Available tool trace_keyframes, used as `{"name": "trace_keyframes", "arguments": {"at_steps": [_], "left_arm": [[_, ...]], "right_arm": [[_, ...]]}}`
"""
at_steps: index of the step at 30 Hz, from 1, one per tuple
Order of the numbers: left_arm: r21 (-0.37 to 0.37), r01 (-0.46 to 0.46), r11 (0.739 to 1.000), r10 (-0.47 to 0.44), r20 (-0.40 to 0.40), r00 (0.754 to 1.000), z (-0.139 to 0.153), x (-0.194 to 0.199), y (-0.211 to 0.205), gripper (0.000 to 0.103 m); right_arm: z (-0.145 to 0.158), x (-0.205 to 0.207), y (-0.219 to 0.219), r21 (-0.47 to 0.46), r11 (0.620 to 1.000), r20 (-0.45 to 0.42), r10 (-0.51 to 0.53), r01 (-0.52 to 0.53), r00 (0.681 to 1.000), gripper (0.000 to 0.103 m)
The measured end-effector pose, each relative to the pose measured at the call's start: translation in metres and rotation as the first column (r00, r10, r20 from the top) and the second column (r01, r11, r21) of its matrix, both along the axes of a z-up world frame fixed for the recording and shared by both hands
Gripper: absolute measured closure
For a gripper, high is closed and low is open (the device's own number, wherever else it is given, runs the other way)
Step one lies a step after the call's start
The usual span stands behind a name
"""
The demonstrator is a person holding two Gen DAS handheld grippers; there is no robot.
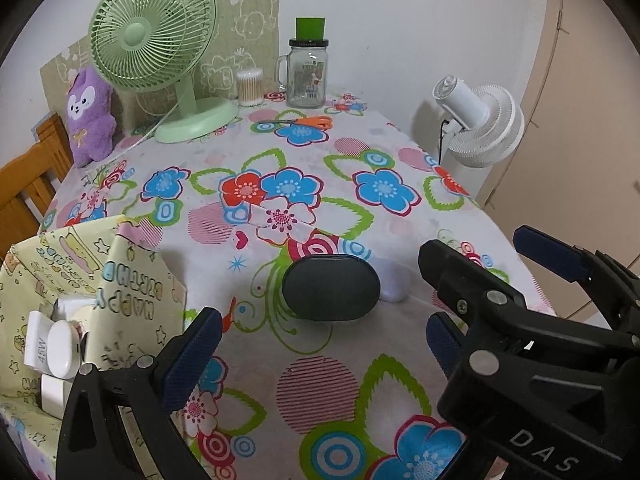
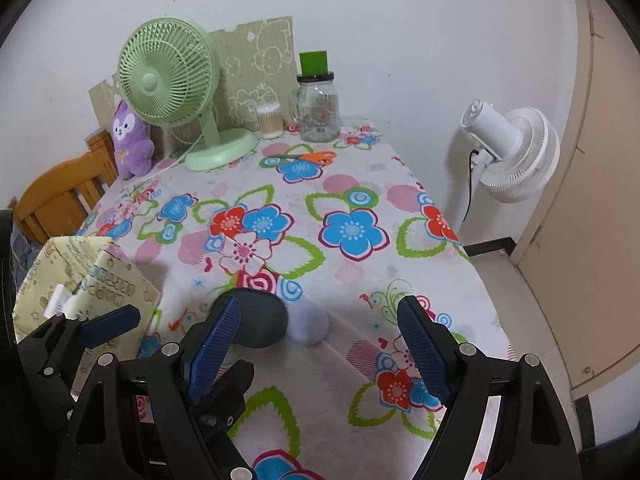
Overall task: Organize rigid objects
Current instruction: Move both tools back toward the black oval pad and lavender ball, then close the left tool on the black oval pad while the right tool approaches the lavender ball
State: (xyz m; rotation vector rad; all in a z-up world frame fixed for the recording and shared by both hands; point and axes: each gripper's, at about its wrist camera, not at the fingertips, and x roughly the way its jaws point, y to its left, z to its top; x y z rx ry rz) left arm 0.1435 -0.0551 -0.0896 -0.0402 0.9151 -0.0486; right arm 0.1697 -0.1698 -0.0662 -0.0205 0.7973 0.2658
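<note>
Both grippers are hovering low over the flowered tablecloth (image 1: 320, 380) at the near end of the table, side by side. The left gripper (image 1: 316, 344) is standing spread wide with nothing between its blue pads; the right gripper (image 2: 320, 348) is likewise gaping, its pads bare. A dark oval case (image 1: 331, 288) is lying flat on the cloth just ahead of the left gripper, and in the right wrist view it is sitting partly behind the right gripper's left finger. A pale lilac rounded object (image 1: 396, 282) is resting just beside the case on its right, touching or nearly so; I cannot tell which. At the left, a yellow paper box (image 1: 120, 292) printed with "HAPPY BIRTHDAY" is standing open, holding a white charger marked 45W (image 1: 42, 344) and other white pieces. At the far end, a green desk fan (image 1: 154, 36), a purple plush toy (image 1: 89, 116), a cotton swab tub (image 1: 251, 87), a glass mason jar (image 1: 306, 76) and orange-handled scissors (image 1: 308, 121) are sitting well apart from the grippers. A white fan (image 1: 480, 124) is standing beyond the table's right edge.
</note>
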Motion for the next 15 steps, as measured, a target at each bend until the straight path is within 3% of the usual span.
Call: {"name": "trace_keyframes", "arguments": {"at_steps": [15], "left_arm": [[0.011,0.008,1.000,-0.007,-0.060,0.998,-0.042,0.021,-0.010,0.000]], "right_arm": [[-0.042,0.021,-0.009,-0.003,1.000,-0.055,0.019,-0.019,0.998,0.020]]}}
